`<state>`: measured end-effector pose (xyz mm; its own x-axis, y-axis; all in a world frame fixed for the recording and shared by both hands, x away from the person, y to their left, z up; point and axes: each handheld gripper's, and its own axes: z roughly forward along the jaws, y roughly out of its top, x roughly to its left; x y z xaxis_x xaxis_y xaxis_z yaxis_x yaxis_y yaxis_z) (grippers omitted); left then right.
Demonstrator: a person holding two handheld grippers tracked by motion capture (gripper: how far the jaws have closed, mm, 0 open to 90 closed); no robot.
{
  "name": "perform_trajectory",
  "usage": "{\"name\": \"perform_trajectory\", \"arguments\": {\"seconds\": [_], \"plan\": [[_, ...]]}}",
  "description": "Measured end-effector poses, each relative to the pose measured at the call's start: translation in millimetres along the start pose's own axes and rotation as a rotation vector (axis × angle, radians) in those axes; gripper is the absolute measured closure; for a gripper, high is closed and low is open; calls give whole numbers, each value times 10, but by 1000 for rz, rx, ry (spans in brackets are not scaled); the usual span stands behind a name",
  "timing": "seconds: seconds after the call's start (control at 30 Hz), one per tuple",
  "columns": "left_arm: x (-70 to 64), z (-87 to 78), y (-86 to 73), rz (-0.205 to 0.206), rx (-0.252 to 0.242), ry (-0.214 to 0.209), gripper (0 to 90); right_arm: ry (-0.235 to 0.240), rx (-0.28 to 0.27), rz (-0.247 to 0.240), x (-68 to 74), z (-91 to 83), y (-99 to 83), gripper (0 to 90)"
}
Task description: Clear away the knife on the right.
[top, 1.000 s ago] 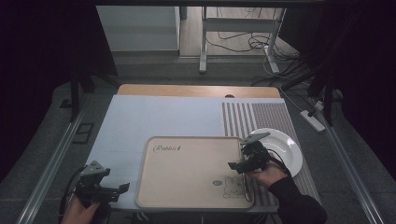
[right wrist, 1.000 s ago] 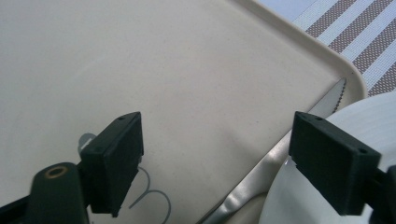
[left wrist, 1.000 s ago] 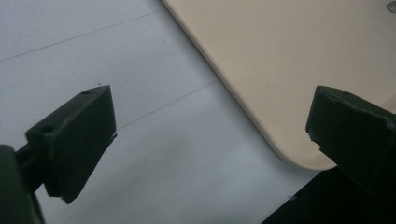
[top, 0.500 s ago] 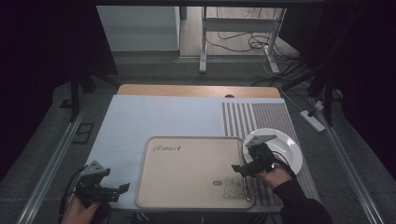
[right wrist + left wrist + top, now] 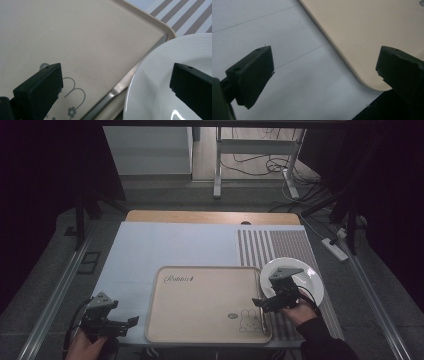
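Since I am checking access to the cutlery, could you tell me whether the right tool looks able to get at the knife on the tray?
Probably yes: the right tool is open just above the knife, though the plate crowds it.

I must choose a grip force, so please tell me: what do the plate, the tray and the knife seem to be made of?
Plate: likely glazed ceramic; white, glossy, with a bright glint and faint concentric rings.
Tray: probably plastic; beige, matte, a moulded raised rim and a printed cartoon.
Knife: looks like brushed steel; grey metallic sheen, lying along the tray's edge, partly under the plate.
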<state>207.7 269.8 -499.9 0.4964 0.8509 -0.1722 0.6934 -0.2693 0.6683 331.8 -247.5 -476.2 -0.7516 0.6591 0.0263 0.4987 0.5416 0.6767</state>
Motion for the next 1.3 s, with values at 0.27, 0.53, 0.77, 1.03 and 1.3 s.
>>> {"name": "perform_trajectory", "arguments": {"seconds": [0.27,0.53,0.77,1.03,1.3], "plan": [[-3,3,1,2,2,-2,28,-23,-27,4,0,-66,-56,0],[-6,3,2,4,4,-1,28,-45,-33,11,-10,-114,-124,0],[-6,3,0,4,3,-2,29,-68,-46,38,-37,-180,-198,0],[-6,4,1,3,4,-2,29,-92,-61,73,-71,-280,-307,0],[-5,4,1,3,3,-3,29,-120,-62,109,-111,-361,-437,0]]}}
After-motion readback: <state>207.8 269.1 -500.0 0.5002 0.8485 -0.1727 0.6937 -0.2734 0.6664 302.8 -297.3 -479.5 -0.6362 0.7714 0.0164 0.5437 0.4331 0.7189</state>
